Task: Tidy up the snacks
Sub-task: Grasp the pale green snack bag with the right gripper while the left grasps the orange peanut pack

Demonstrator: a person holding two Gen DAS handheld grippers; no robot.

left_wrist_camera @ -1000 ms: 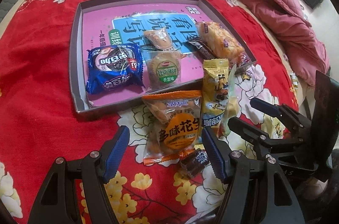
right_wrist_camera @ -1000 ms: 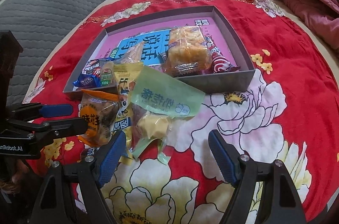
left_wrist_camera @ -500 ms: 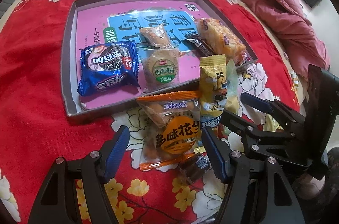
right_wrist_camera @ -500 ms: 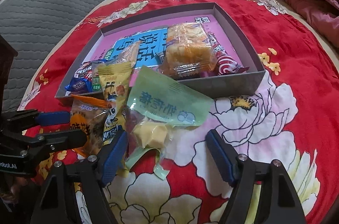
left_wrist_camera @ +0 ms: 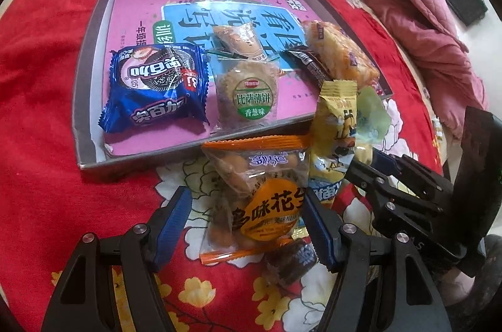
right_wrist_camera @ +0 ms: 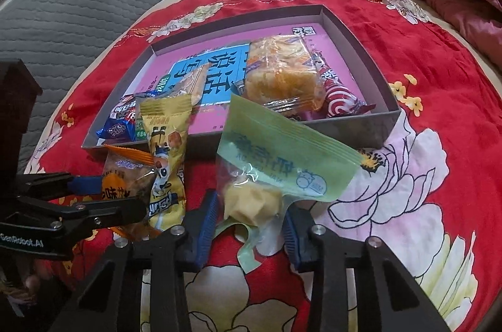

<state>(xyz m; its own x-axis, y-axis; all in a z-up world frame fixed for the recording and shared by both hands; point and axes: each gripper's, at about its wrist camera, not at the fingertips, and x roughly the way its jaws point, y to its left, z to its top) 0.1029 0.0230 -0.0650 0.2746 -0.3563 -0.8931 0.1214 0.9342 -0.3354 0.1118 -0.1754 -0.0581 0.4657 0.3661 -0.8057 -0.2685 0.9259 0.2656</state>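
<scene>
Right gripper has just been closing; its blue pads now clamp the pale green packet, which tilts up toward 1 o'clock over the red floral cloth. Left gripper stands apart, straddling the orange peanut packet without pressing it. Yellow packet lies just beside, at 1 o'clock. Farther, at 12 o'clock, the grey tray holds a blue cookie packet, round cracker and other snacks.
</scene>
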